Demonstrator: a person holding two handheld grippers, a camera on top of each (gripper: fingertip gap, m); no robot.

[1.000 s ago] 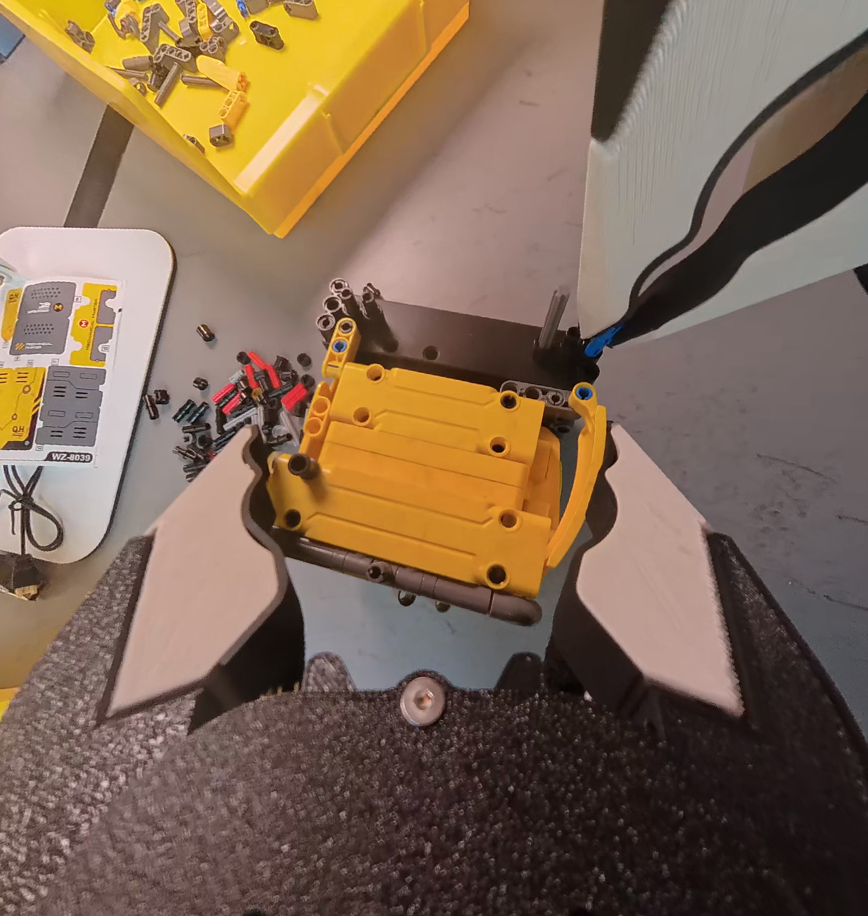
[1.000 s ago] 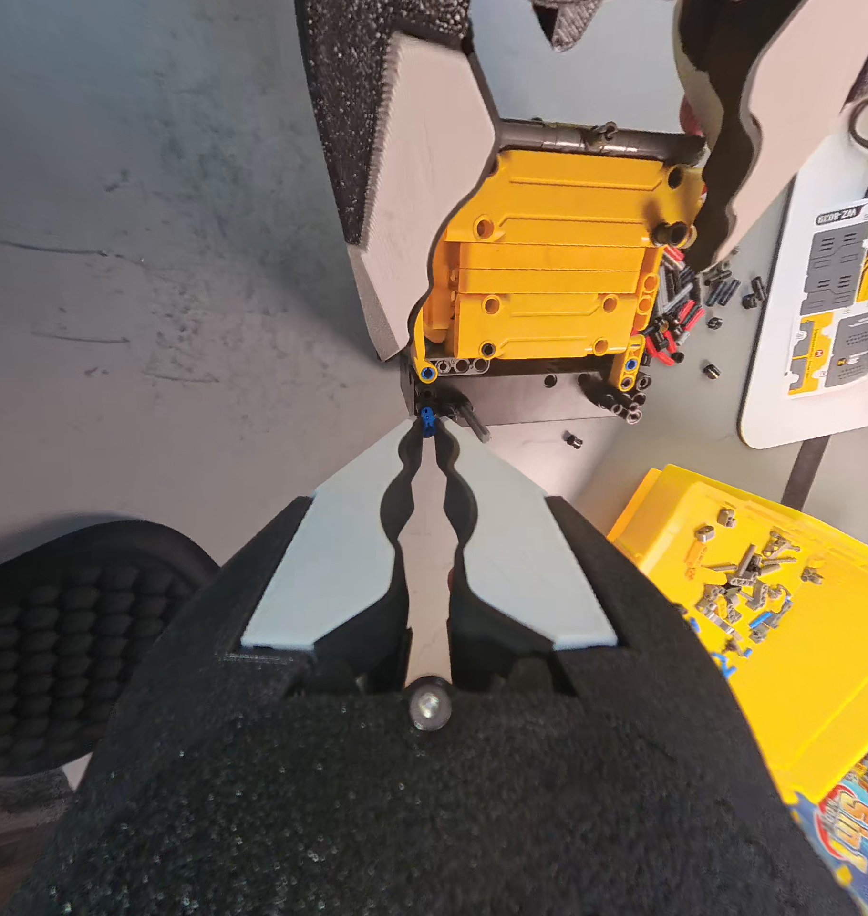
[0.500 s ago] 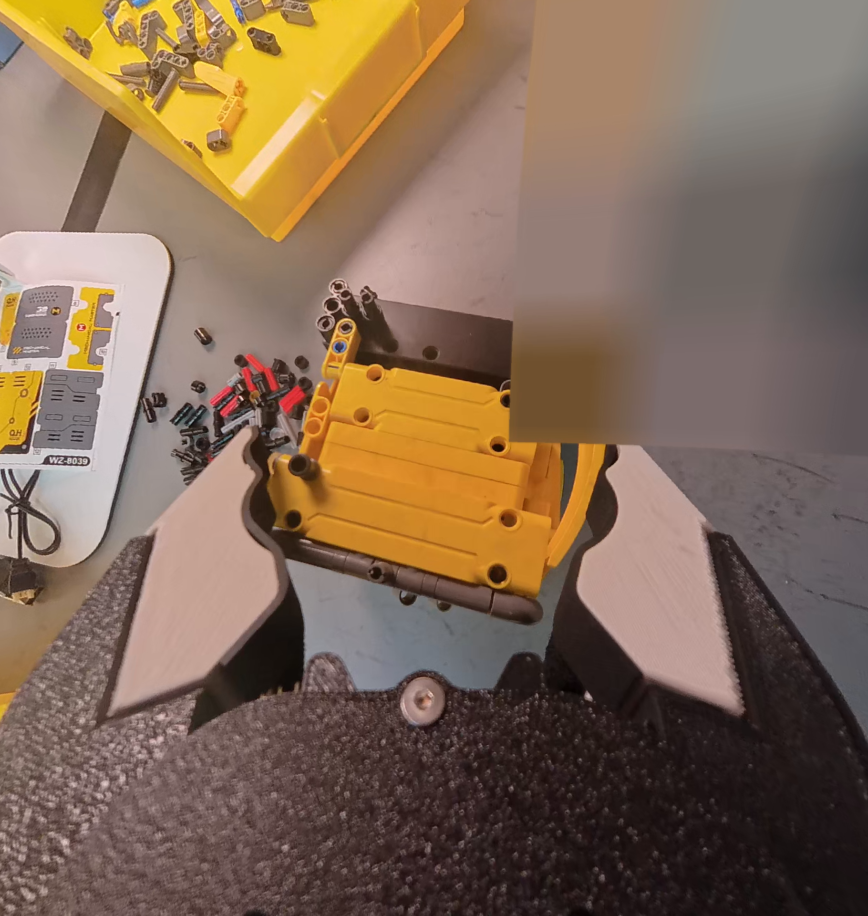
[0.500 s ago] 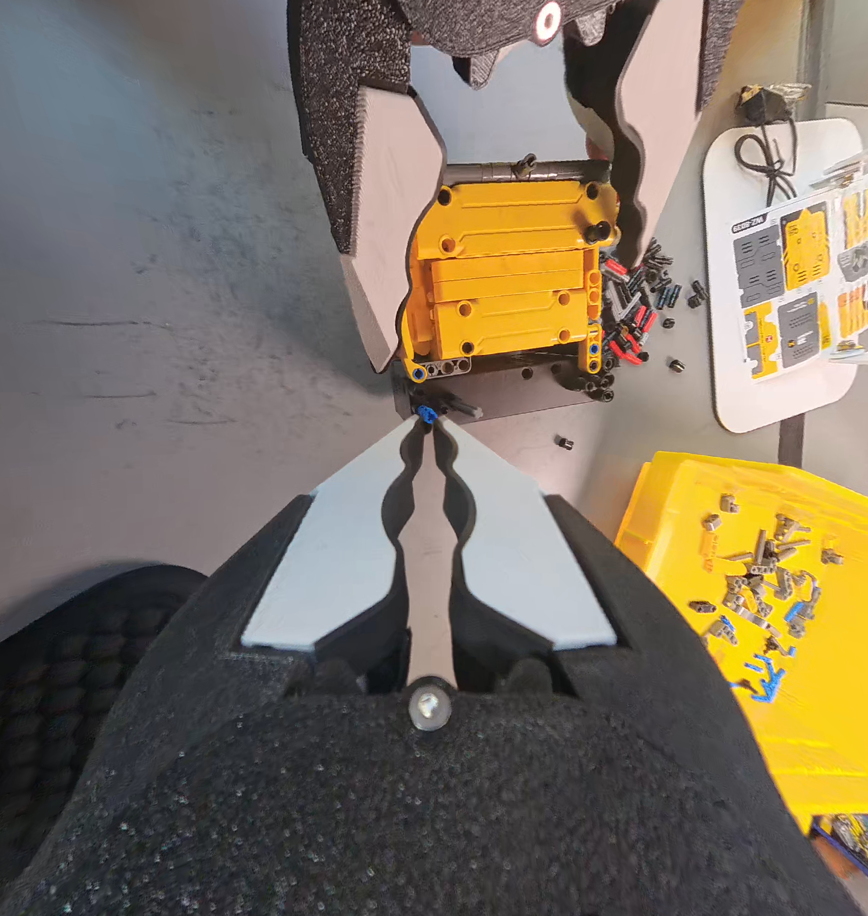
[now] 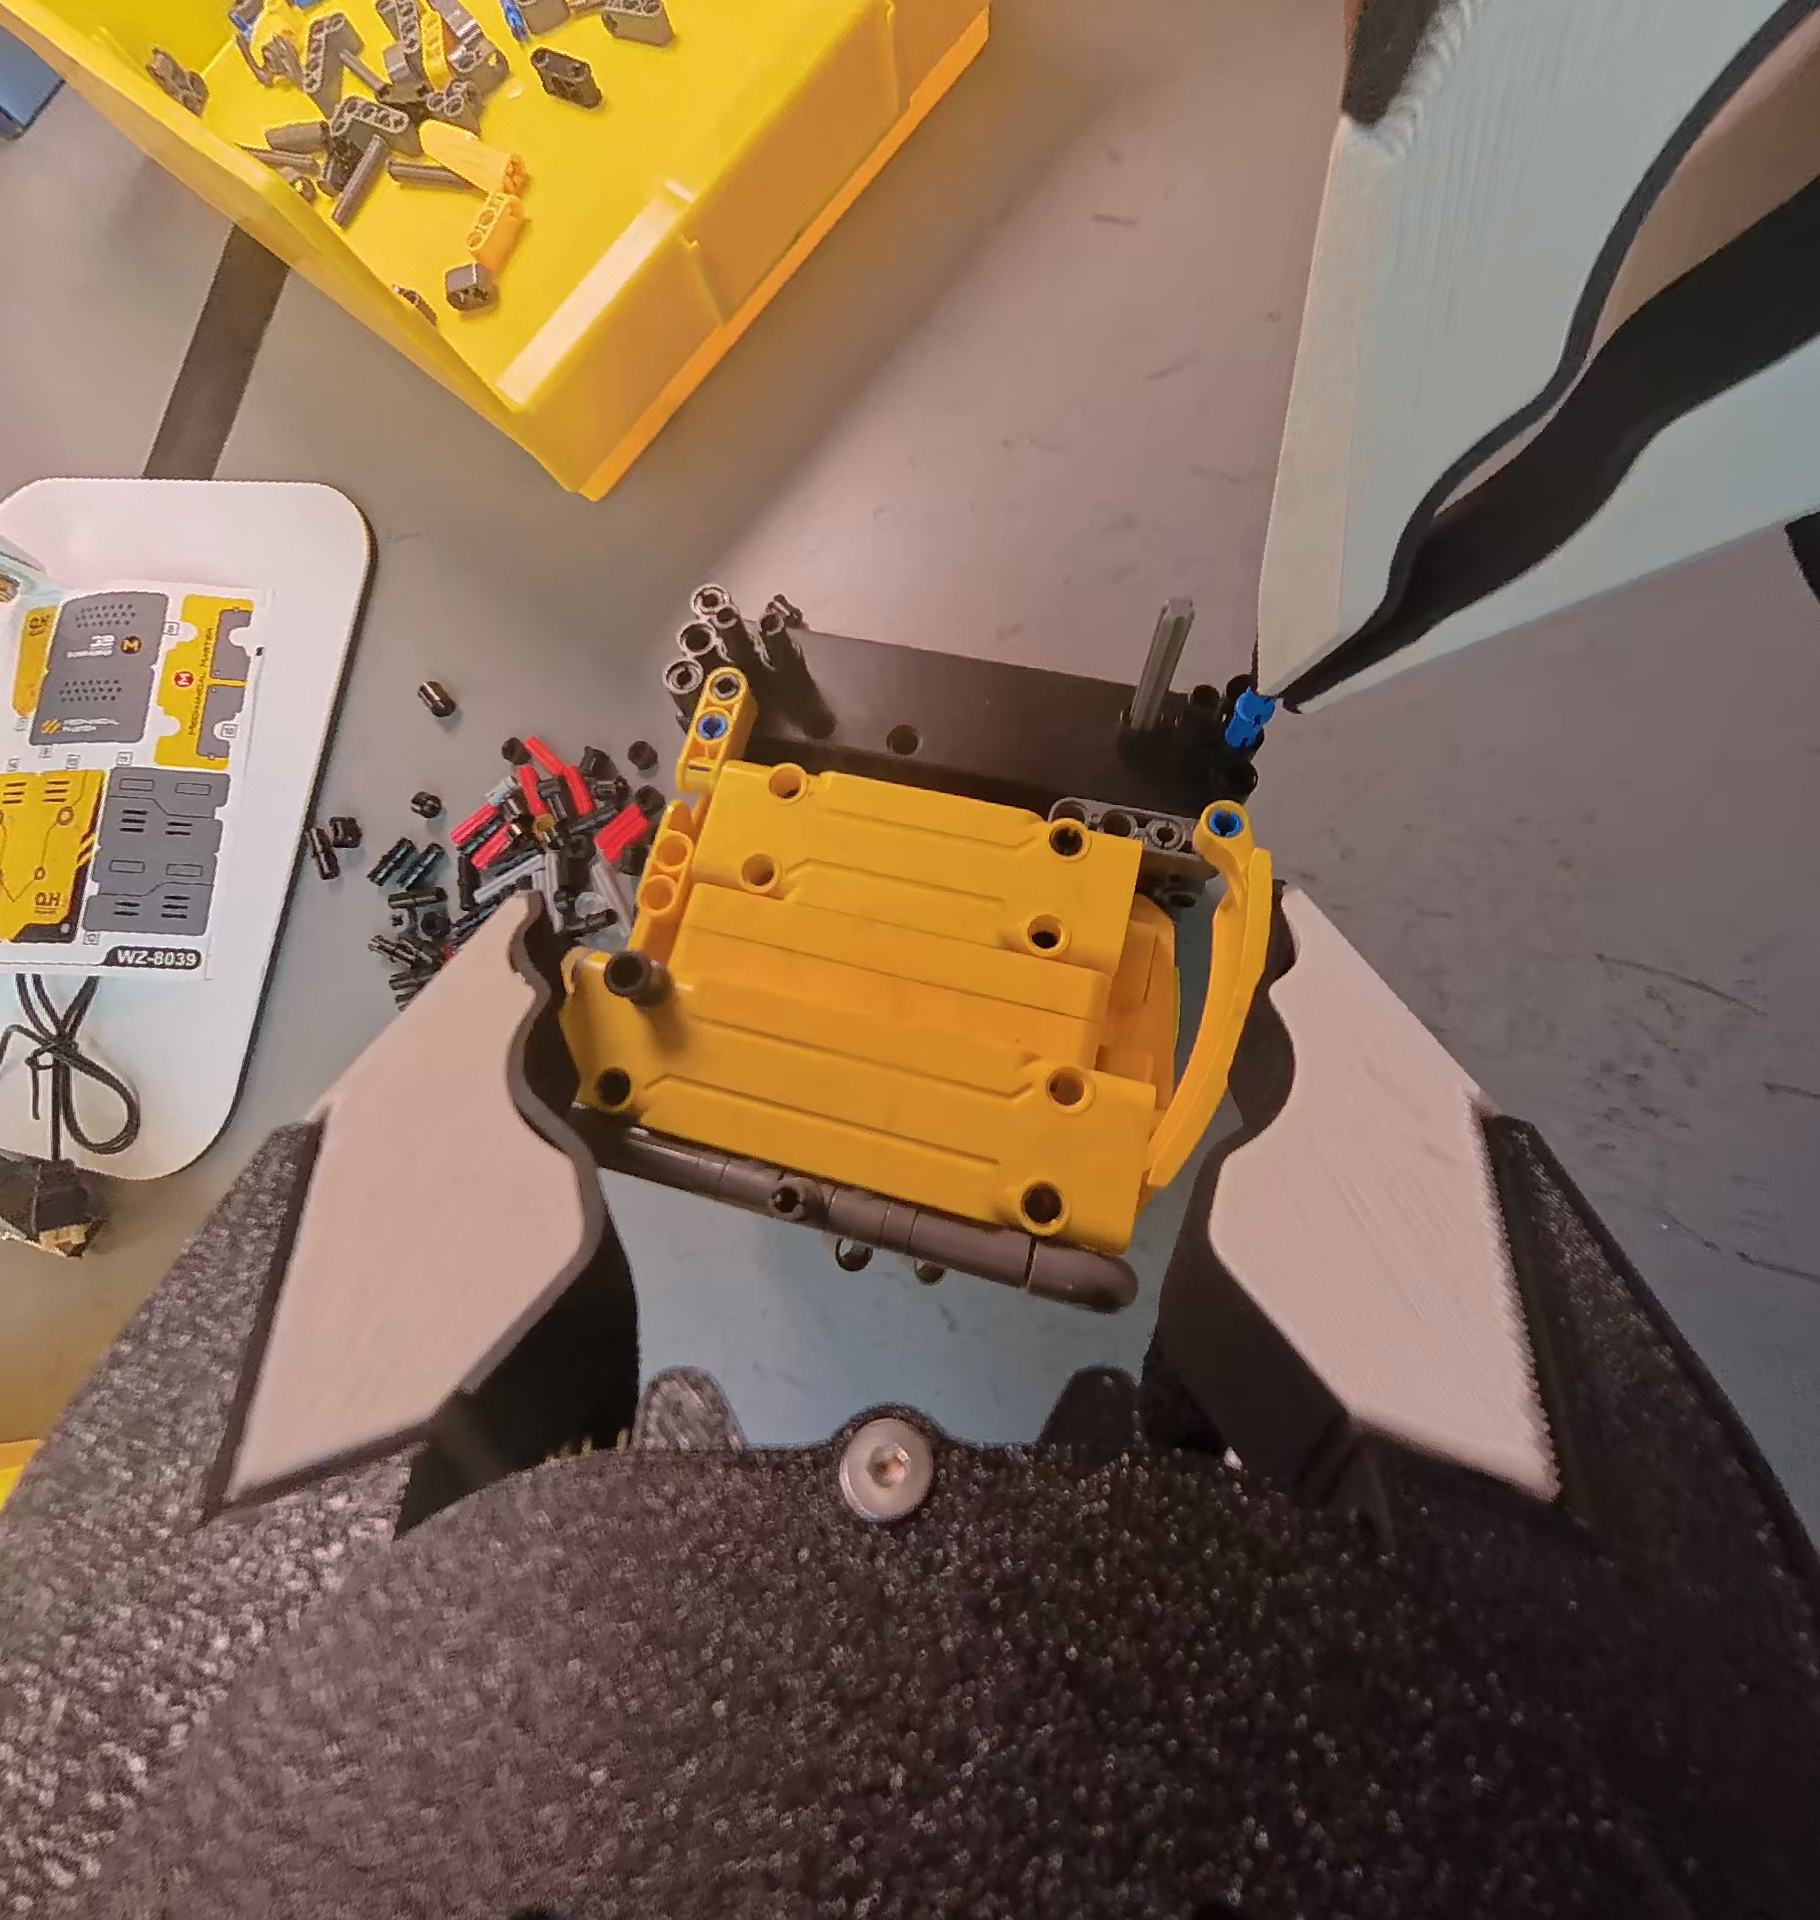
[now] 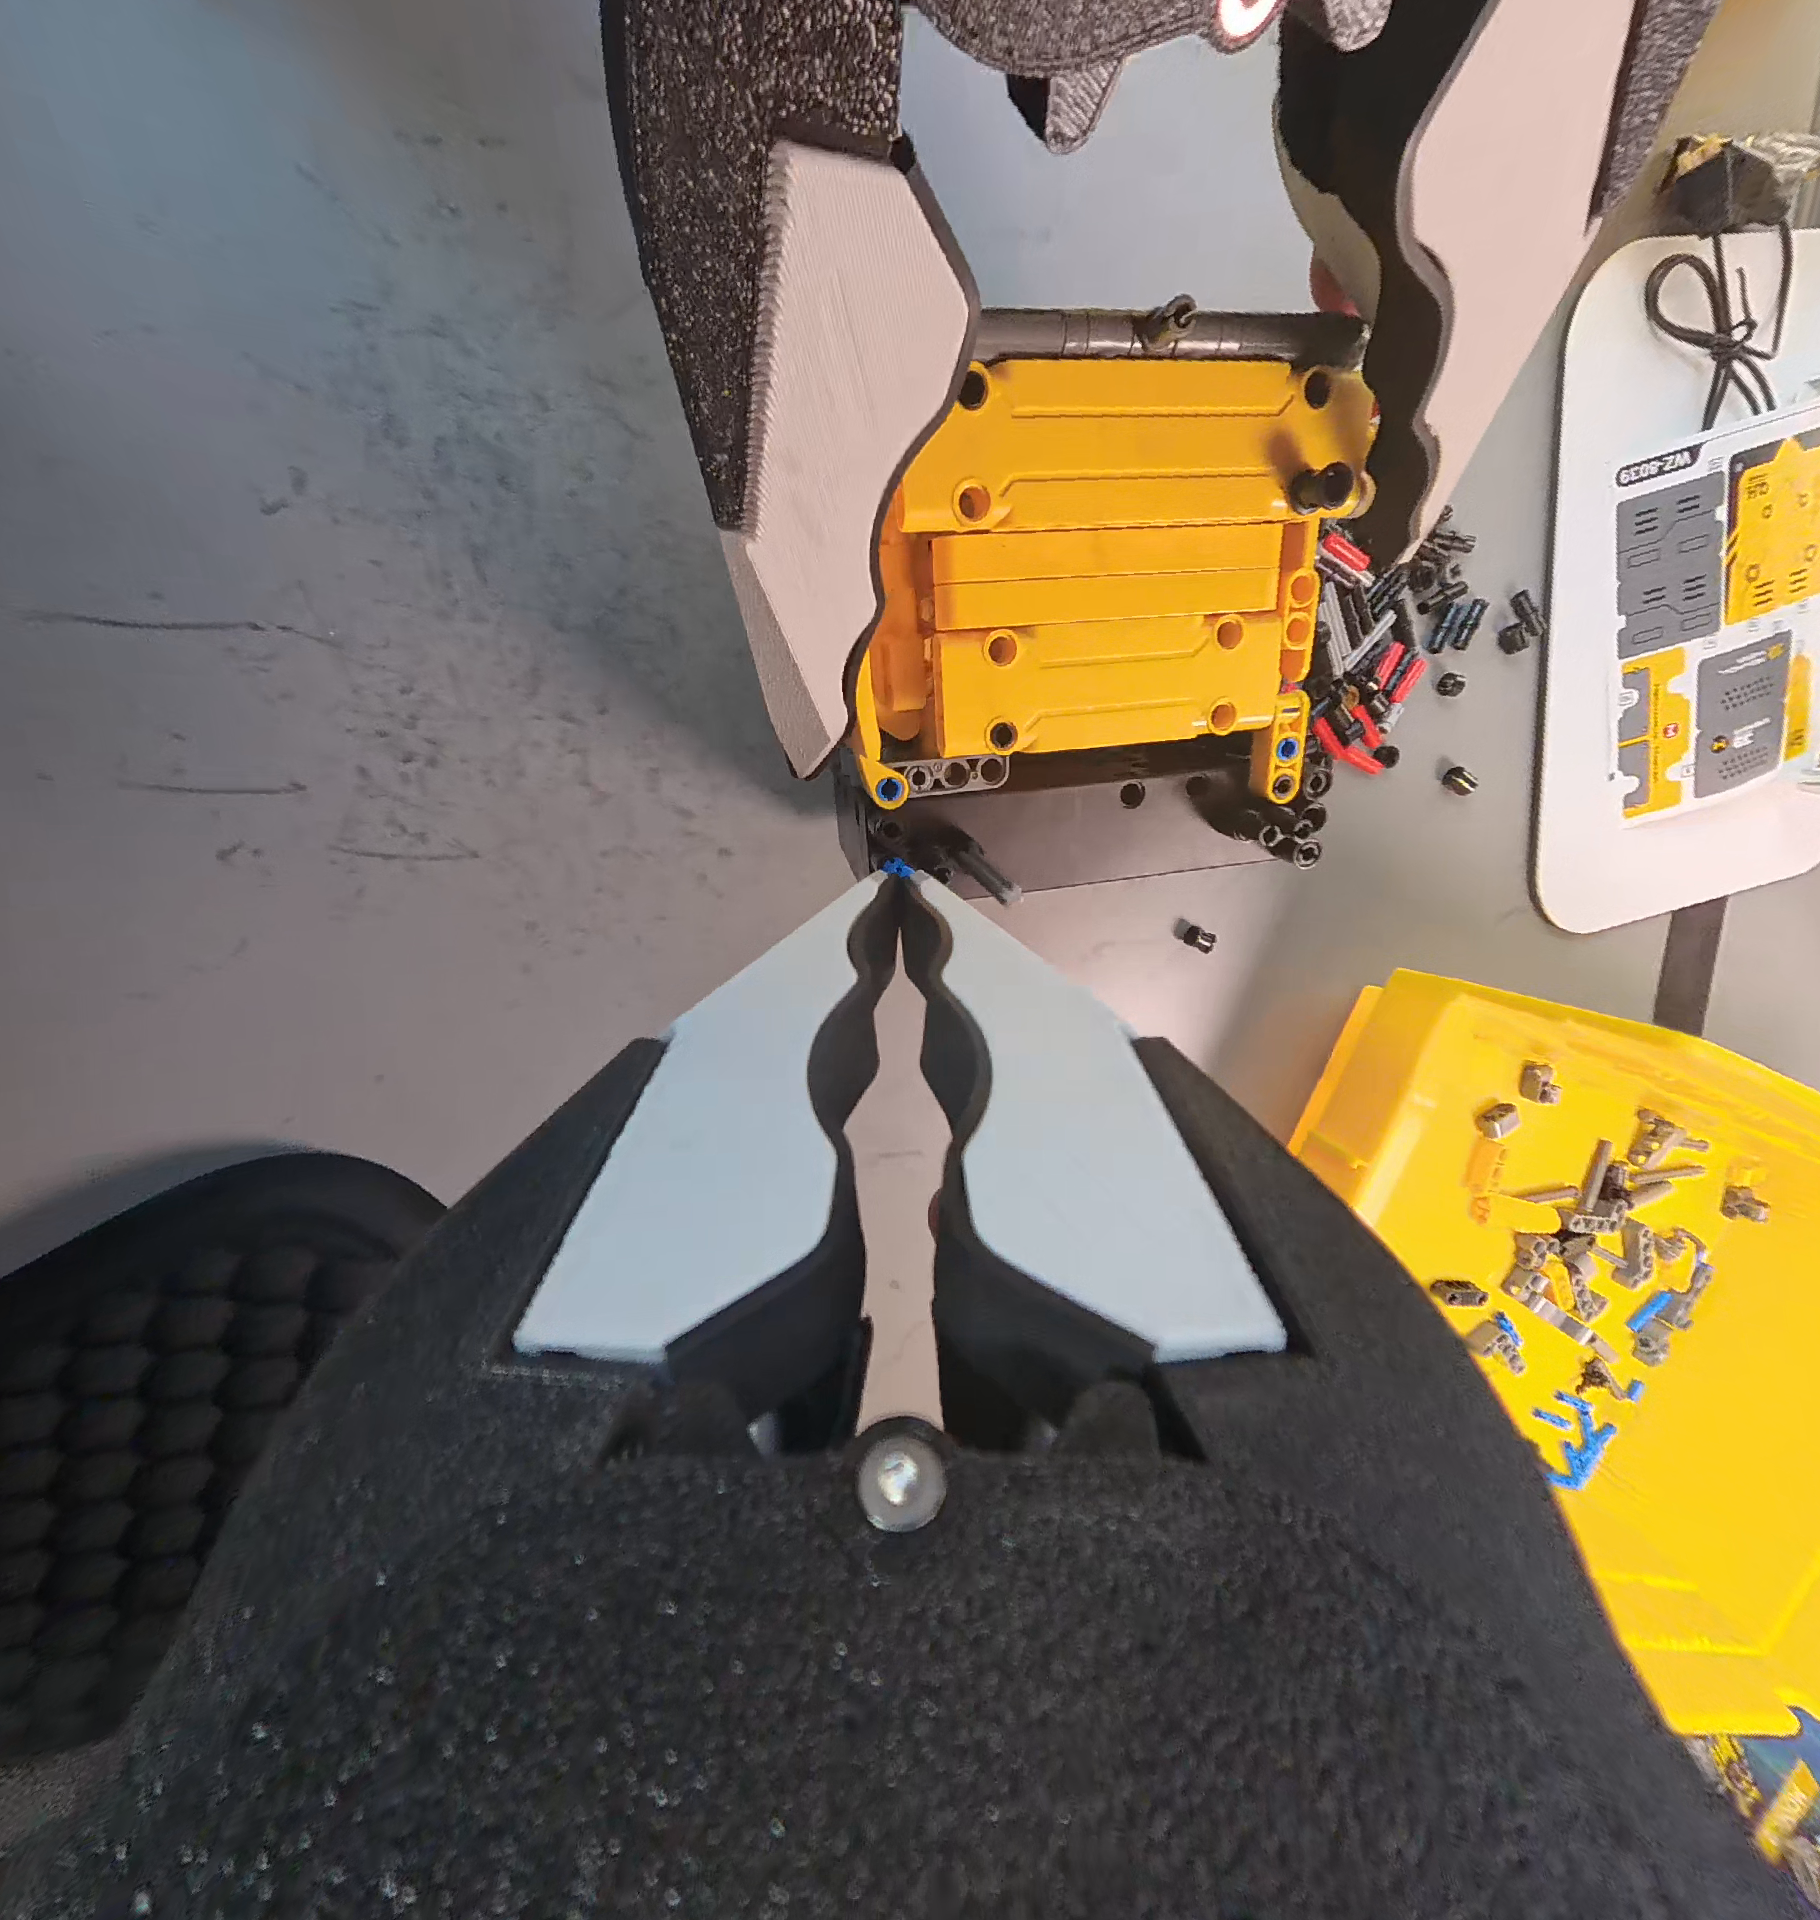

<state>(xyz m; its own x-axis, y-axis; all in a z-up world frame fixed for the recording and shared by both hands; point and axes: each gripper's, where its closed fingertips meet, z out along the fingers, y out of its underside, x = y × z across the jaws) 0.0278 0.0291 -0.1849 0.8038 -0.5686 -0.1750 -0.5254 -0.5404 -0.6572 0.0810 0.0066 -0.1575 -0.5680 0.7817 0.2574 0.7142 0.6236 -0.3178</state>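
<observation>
My left gripper is shut on a yellow and black brick model that rests on the grey table. One finger is at the side with a black pin, the other against the curved yellow piece. The model also shows in the right wrist view, between the left gripper's fingers. My right gripper is shut on a small blue pin and holds it against the corner of the model's black base, beside an upright grey axle.
A yellow tray with several loose grey and yellow parts stands beyond the model; it also shows in the right wrist view. A pile of small black and red pins lies beside the model. A white board bears a sticker sheet and a black cord.
The right gripper drew back a little from the model half a second ago and has come close again, still shut on the blue pin at the black corner. The left gripper and model stayed still.
</observation>
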